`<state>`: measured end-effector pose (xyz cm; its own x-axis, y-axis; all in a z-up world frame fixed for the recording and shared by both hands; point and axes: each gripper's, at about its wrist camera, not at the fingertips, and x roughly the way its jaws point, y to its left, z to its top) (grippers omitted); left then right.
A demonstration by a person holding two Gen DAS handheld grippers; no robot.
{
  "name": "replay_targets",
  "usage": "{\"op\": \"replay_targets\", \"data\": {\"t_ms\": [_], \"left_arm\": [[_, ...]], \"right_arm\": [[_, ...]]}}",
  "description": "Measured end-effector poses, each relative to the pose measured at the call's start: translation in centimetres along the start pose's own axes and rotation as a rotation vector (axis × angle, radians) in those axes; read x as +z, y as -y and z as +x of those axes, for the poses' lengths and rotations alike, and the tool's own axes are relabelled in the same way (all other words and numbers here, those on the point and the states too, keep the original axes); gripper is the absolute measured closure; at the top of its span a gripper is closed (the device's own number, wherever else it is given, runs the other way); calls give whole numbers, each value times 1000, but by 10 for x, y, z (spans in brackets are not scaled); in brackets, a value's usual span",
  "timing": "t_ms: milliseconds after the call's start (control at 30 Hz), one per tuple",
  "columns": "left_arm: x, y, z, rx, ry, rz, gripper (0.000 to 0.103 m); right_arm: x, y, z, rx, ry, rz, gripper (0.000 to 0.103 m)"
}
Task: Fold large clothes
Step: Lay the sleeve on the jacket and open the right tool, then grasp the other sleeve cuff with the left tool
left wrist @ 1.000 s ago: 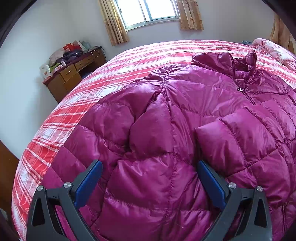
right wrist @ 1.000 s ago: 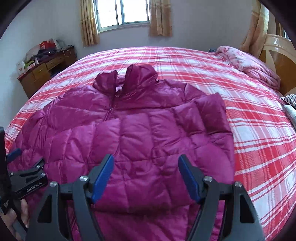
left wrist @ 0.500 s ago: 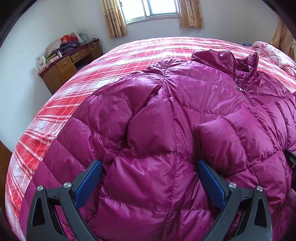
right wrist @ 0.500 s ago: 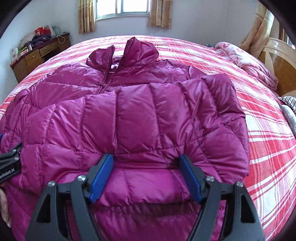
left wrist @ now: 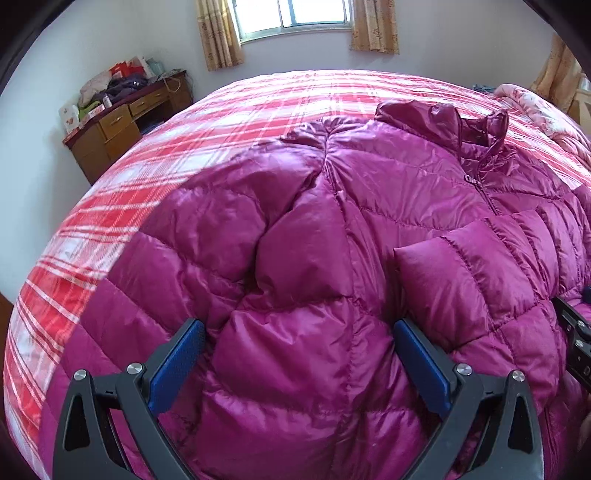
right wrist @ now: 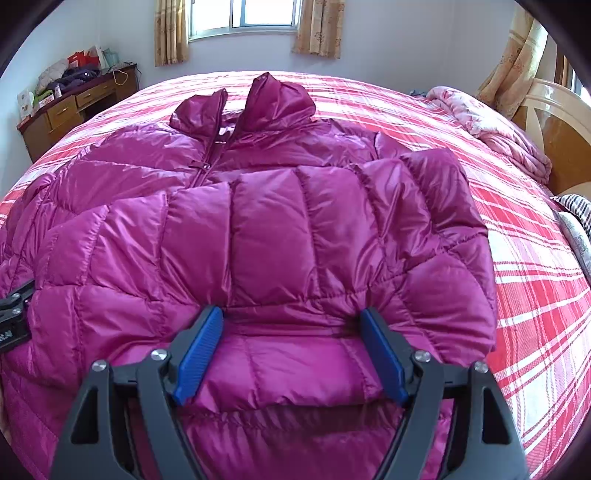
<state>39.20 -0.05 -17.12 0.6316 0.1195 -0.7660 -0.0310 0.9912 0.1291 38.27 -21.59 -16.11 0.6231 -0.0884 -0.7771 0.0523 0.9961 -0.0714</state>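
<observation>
Jacket [right wrist: 258,229] on bed [right wrist: 535,280], collar toward window [right wrist: 243,14]

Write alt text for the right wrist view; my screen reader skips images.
A magenta puffer jacket lies front-up on a red plaid bedspread, one sleeve folded across its chest. The right tongs, open with blue pads, straddle the jacket's lower part. A wooden desk stands by the far wall.

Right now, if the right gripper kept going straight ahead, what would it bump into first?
Probably the puffy magenta jacket: the open right gripper points straight at its folded-over sleeve, just ahead of the fingertips.
</observation>
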Motion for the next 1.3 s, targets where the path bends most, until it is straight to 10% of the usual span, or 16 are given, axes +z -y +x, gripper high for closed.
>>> {"op": "replay_targets", "data": {"t_ms": [233, 433, 800, 1000, 1300], "left_arm": [[-15, -62, -62, 110, 152, 22, 1], [-69, -164, -93, 219, 124, -67, 1], [-121, -192, -64, 87, -13, -232, 3], [-110, -187, -75, 66, 27, -220, 76], [-41, -206, -144, 176, 238, -129, 80]], "right_arm": [[0, 0, -1, 0, 3, 0, 23], [-1, 2, -2, 1, 7, -1, 23], [-2, -1, -5, -33, 22, -20, 22], [-3, -1, -5, -32, 22, -20, 21], [0, 9, -27, 43, 25, 2, 21]]}}
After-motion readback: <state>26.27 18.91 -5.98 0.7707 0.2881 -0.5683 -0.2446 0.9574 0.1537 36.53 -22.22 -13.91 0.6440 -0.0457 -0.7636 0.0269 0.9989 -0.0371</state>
